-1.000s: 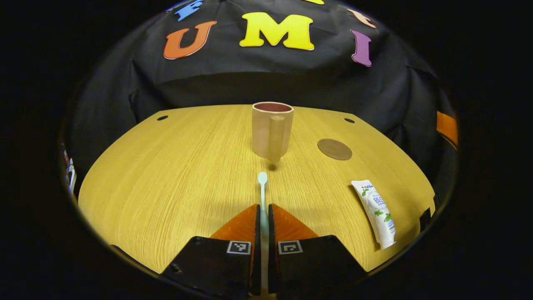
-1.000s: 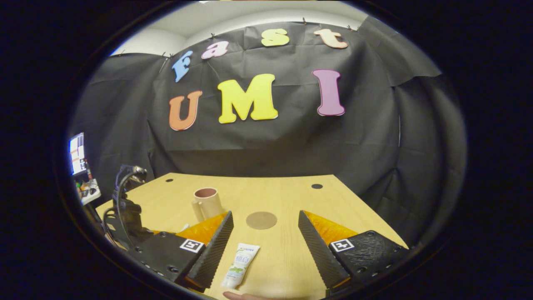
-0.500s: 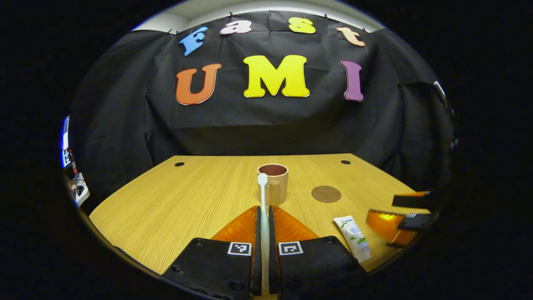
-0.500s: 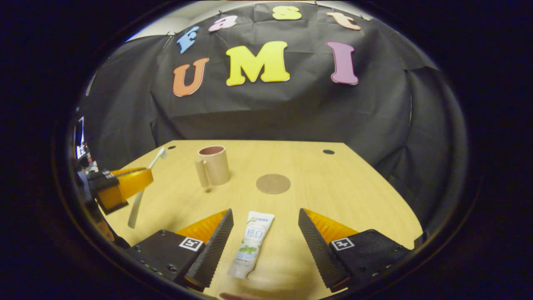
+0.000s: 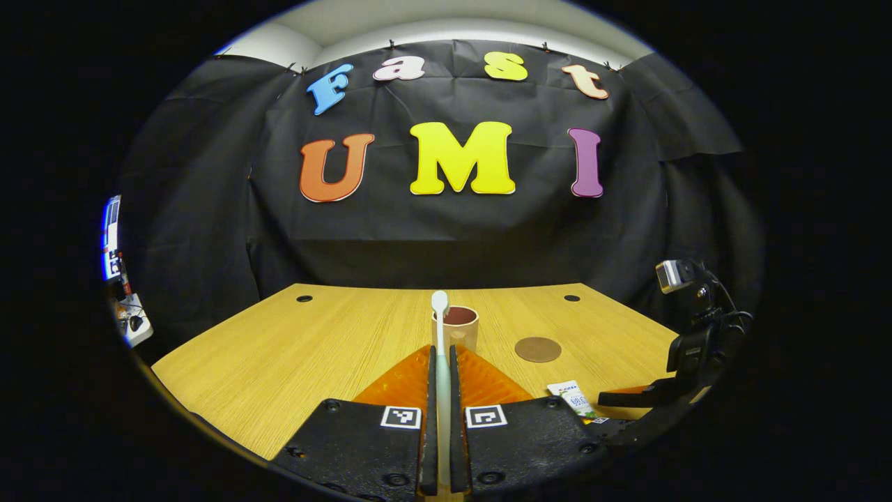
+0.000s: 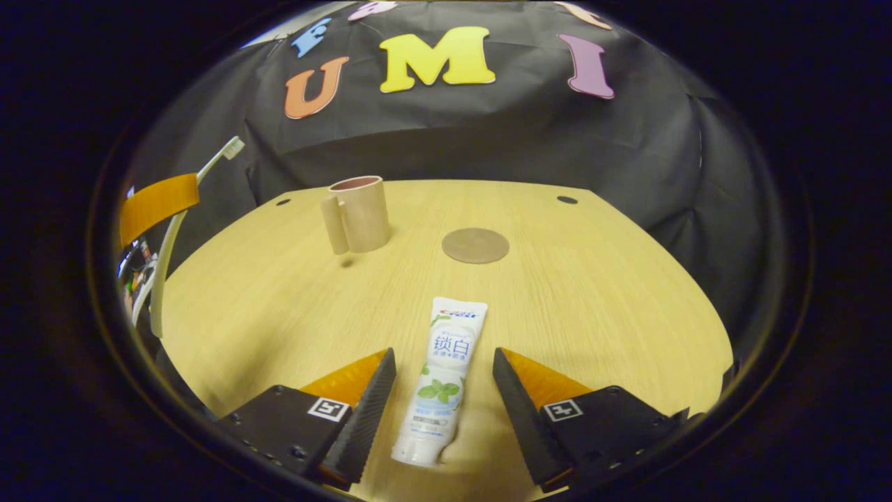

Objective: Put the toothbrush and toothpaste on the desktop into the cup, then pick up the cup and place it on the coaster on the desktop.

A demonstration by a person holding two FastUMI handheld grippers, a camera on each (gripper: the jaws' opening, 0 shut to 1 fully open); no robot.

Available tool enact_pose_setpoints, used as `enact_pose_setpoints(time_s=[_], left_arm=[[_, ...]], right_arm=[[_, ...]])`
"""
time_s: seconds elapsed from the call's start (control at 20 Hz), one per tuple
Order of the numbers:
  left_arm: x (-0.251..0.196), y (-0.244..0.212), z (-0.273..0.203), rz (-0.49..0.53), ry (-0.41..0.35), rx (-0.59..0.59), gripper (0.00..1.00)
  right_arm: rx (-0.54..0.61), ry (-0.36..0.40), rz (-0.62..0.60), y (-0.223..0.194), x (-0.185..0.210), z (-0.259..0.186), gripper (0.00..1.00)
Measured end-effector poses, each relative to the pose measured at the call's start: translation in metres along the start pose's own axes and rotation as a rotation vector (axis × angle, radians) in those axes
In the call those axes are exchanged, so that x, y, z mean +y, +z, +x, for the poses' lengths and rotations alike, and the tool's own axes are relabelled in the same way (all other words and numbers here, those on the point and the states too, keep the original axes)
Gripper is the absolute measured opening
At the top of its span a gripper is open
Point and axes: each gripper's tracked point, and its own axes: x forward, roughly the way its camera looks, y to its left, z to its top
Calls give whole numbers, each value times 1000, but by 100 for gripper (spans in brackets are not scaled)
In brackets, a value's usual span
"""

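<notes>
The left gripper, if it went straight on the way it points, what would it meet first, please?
Probably the cup: the left gripper, shut on the toothbrush, points right at it across the desktop, though depth is unclear.

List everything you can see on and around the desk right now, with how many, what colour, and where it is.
toothbrush: one, white, clamped between the left gripper's fingers, lifted off the desk
toothpaste: one tube, white with green leaves, lying flat on the desk between the right gripper's open fingers
cup: one, beige with a reddish inside, upright at the back of the desk, handle side towards the camera
coaster: one, brown, round, flat on the desk to the right of the cup
desk: one, light wood
left gripper: shut on the toothbrush
right gripper: open, low over the toothpaste
</notes>
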Motion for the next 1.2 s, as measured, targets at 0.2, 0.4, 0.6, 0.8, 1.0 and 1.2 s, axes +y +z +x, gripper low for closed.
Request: enact_pose_setpoints(time_s=[0.2, 0.4, 0.6, 0.8, 1.0, 1.2], left_arm=[[-4, -3, 0, -12, -13, 11, 9], [-9, 2, -3, 0, -15, -7, 9], [-8, -1, -2, -2, -12, 0, 9], [0, -1, 2, -8, 8, 6, 9], [0, 3, 1, -1, 14, -14, 9], [-1, 2, -1, 2, 9, -10, 9]], right_arm=[[4, 4, 25, 3, -4, 7, 65], [-1, 62, 38, 3, 5, 5, 36], [-72, 100, 37, 16, 11, -1, 20], [-204, 133, 35, 43, 16, -26, 23], [-365, 114, 52, 79, 4, -61, 23], [-500, 86, 54, 107, -8, -99, 25]])
